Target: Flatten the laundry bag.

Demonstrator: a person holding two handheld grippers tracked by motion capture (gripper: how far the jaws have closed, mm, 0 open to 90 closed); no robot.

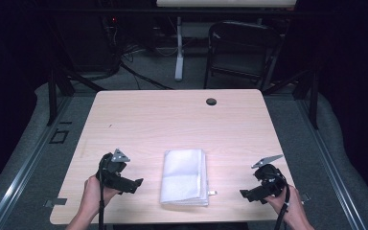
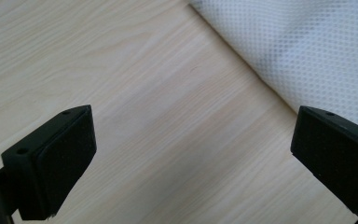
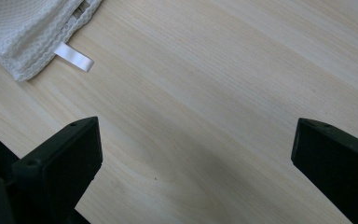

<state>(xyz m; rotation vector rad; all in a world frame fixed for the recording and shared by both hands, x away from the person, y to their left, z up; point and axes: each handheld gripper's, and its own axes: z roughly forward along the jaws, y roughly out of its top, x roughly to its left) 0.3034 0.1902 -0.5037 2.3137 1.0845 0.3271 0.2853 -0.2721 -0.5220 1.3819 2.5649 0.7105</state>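
Both tools released, nothing between the jaws of either. Left tool sits low over the worktop; right tool likewise, held in a hand at the near edge. The two point inward, toward each other.

Task's thing: a folded white mesh towel, lying flat on the worktop between the two tools, apart from both. In the left gripper view the towel lies ahead of the jaws and off toward the right-hand jaw, not touched. In the right gripper view its stitched corner lies ahead and off toward the left-hand jaw, with a small white label sticking out of the hem.

Progress, as judged: the towel looks neatly folded into a narrow stack with square edges, so the folding appears done and the tools backed off. It could equally be the start of an unfolding; the frames do not settle that.

Surroundings: a dark round grommet at the far edge of the worktop, well beyond both tools; a folding chair and a white stand leg on the floor behind. Nothing stands between either tool and the towel.
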